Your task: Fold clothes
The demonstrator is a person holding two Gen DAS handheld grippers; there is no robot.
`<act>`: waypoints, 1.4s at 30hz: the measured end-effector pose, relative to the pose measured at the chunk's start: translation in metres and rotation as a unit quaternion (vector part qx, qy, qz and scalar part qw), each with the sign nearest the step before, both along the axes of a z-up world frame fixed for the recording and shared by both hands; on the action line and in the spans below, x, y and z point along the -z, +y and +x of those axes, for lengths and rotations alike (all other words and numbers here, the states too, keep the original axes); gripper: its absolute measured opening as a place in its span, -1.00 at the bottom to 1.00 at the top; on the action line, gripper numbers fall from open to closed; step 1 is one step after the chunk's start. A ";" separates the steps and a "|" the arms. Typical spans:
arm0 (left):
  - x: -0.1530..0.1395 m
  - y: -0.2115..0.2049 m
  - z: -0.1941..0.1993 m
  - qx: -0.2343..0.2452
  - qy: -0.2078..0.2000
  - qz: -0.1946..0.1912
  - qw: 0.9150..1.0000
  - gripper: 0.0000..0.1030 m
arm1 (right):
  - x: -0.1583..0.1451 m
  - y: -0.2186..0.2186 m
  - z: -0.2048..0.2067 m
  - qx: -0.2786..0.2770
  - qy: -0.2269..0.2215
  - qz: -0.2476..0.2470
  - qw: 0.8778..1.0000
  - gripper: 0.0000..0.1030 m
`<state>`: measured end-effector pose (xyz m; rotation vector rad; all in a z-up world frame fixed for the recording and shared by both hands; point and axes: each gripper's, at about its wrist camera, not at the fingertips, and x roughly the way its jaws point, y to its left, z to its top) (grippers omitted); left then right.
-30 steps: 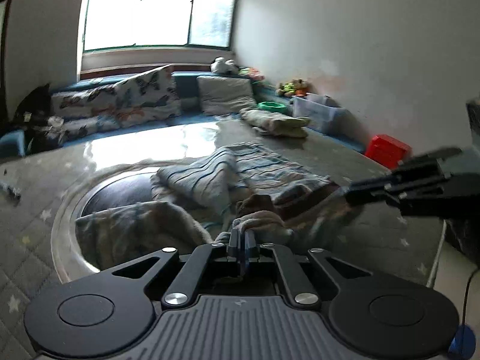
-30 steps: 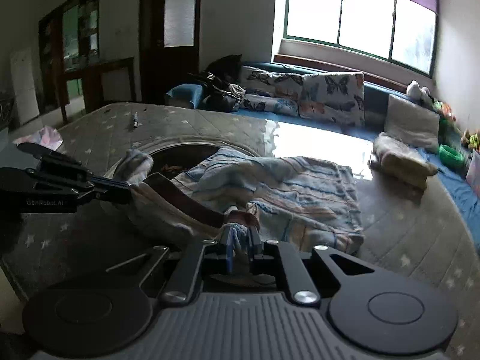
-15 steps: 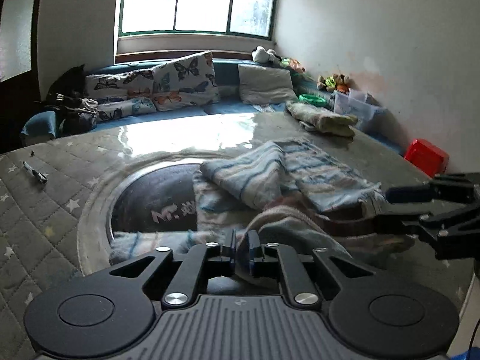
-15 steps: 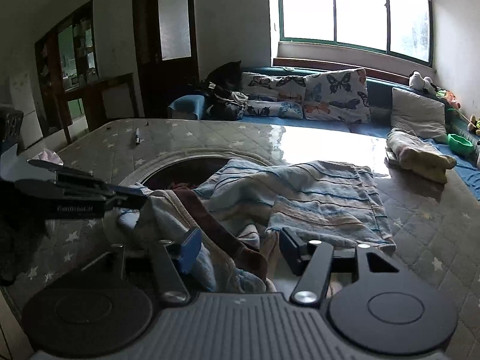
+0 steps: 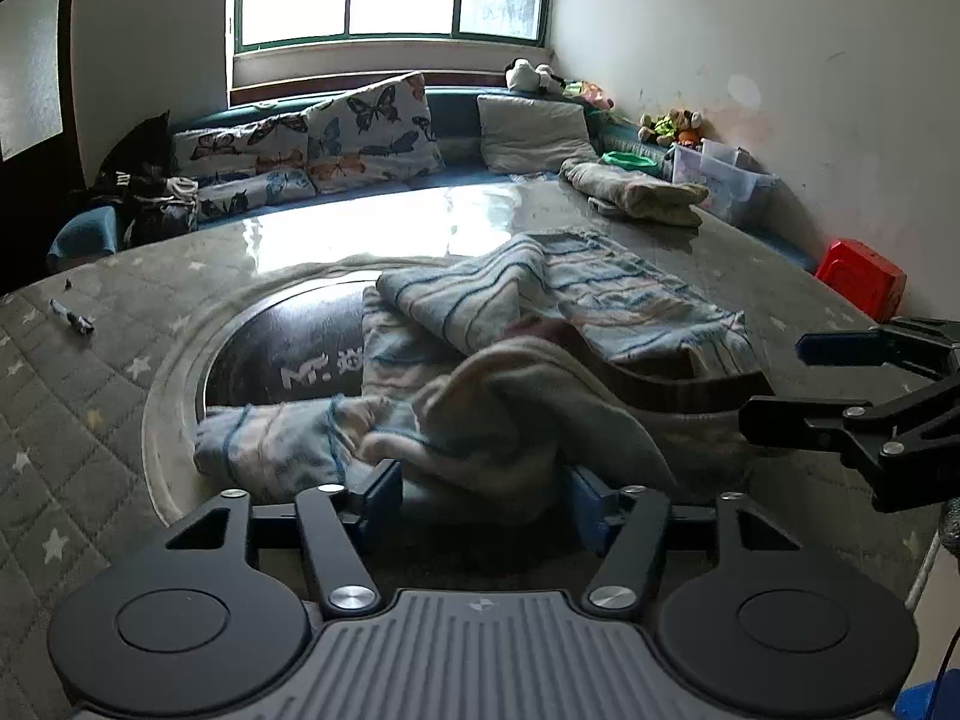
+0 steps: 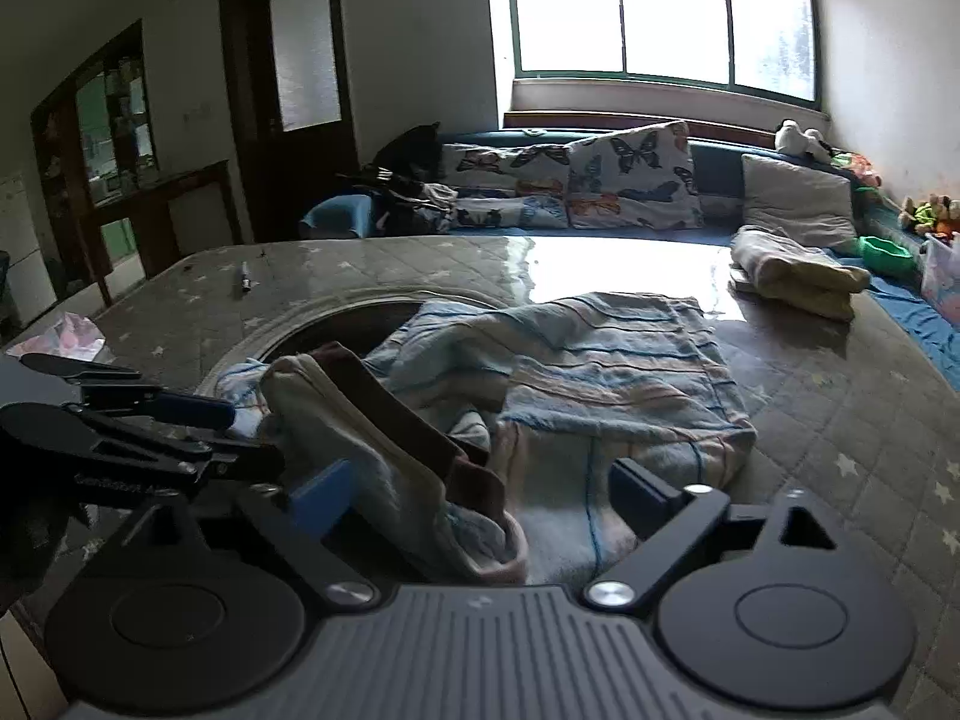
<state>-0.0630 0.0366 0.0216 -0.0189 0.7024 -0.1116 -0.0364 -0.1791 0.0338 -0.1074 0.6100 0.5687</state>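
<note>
A striped light-blue garment (image 5: 558,324) with a brown waistband (image 5: 690,384) lies crumpled on the quilted grey table; it also shows in the right wrist view (image 6: 600,372). My left gripper (image 5: 483,492) is open, its jaws on either side of a bunched near fold that rests loose between them. My right gripper (image 6: 480,492) is open too, with the waistband end (image 6: 474,480) lying between its jaws. Each gripper shows in the other's view: the right one (image 5: 804,384) at the right edge, the left one (image 6: 198,432) at the left.
A round dark inset (image 5: 288,348) sits in the table (image 5: 90,420) under the garment's left part. A folded beige cloth (image 5: 636,192) lies at the far right of the table, a pen (image 5: 72,318) at the left. Cushions (image 5: 366,126), a plastic bin (image 5: 726,180) and a red box (image 5: 864,276) lie beyond.
Both grippers were shut on the garment's near edge a second ago. The right one opened first, then the left, and the cloth has dropped onto the table.
</note>
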 end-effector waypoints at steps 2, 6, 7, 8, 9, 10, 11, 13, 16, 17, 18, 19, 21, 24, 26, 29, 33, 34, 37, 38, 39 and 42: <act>0.002 -0.002 -0.003 -0.001 0.004 0.003 1.000 0.46 | 0.002 0.000 -0.002 0.002 0.001 -0.002 1.000 0.89; 0.004 -0.006 -0.010 -0.001 0.007 0.007 1.000 0.68 | 0.006 0.002 -0.006 0.007 0.006 -0.006 1.000 0.97; 0.004 -0.007 -0.011 -0.001 0.007 0.008 1.000 0.72 | 0.007 0.002 -0.007 0.008 0.007 -0.004 1.000 0.97; 0.005 -0.008 -0.012 -0.001 0.009 0.010 1.000 0.75 | 0.008 0.002 -0.007 0.008 0.009 -0.002 1.000 0.97; 0.005 -0.008 -0.013 -0.001 0.010 0.011 1.000 0.78 | 0.009 0.003 -0.008 0.009 0.011 0.000 1.000 0.98; 0.006 -0.009 -0.014 -0.001 0.012 0.013 1.000 0.81 | 0.010 0.003 -0.009 0.010 0.013 -0.001 1.000 1.00; 0.006 -0.010 -0.015 -0.002 0.013 0.014 1.000 0.83 | 0.011 0.004 -0.009 0.011 0.013 -0.003 1.000 1.00; 0.007 -0.010 -0.016 -0.004 0.015 0.014 1.000 0.97 | 0.013 0.005 -0.011 0.013 0.014 -0.009 1.000 1.00; 0.008 -0.011 -0.017 -0.005 0.015 0.013 1.000 1.00 | 0.016 0.006 -0.012 0.012 0.018 -0.010 1.000 1.00; 0.008 -0.011 -0.017 -0.005 0.016 0.012 1.000 1.00 | 0.016 0.006 -0.013 0.012 0.020 -0.009 1.000 1.00; 0.008 -0.012 -0.017 -0.006 0.017 0.013 1.000 1.00 | 0.017 0.006 -0.013 0.012 0.021 -0.010 1.000 1.00; 0.009 -0.013 -0.017 -0.007 0.018 0.014 1.000 1.00 | 0.018 0.006 -0.013 0.013 0.022 -0.012 1.000 1.00; 0.010 -0.014 -0.017 -0.007 0.021 0.017 1.000 1.00 | 0.019 0.006 -0.014 0.015 0.022 -0.016 1.000 1.00; 0.012 -0.015 -0.017 -0.008 0.025 0.017 1.000 1.00 | 0.020 0.006 -0.014 0.017 0.023 -0.016 0.999 1.00; 0.013 -0.015 -0.017 -0.009 0.027 0.018 0.999 1.00 | 0.019 0.006 -0.014 0.018 0.024 -0.015 0.999 1.00; 0.014 -0.015 -0.017 -0.012 0.028 0.019 0.999 1.00 | 0.019 0.006 -0.014 0.018 0.024 -0.015 0.999 1.00; 0.013 -0.013 -0.017 -0.018 0.028 0.019 0.999 1.00 | 0.021 0.006 -0.011 0.021 0.028 -0.017 0.999 1.00; 0.013 -0.012 -0.017 -0.019 0.028 0.019 0.999 1.00 | 0.021 0.006 -0.011 0.023 0.028 -0.018 0.999 1.00; 0.014 -0.010 -0.016 -0.023 0.029 0.019 0.999 1.00 | 0.021 0.006 -0.010 0.024 0.030 -0.016 0.999 1.00; 0.014 -0.009 -0.015 -0.025 0.030 0.019 0.999 1.00 | 0.021 0.006 -0.010 0.024 0.030 -0.016 0.999 1.00; 0.014 -0.009 -0.015 -0.026 0.030 0.019 0.999 1.00 | 0.021 0.006 -0.010 0.024 0.031 -0.016 0.999 1.00; 0.015 -0.008 -0.015 -0.028 0.032 0.019 0.999 1.00 | 0.022 0.006 -0.008 0.024 0.032 -0.017 0.999 1.00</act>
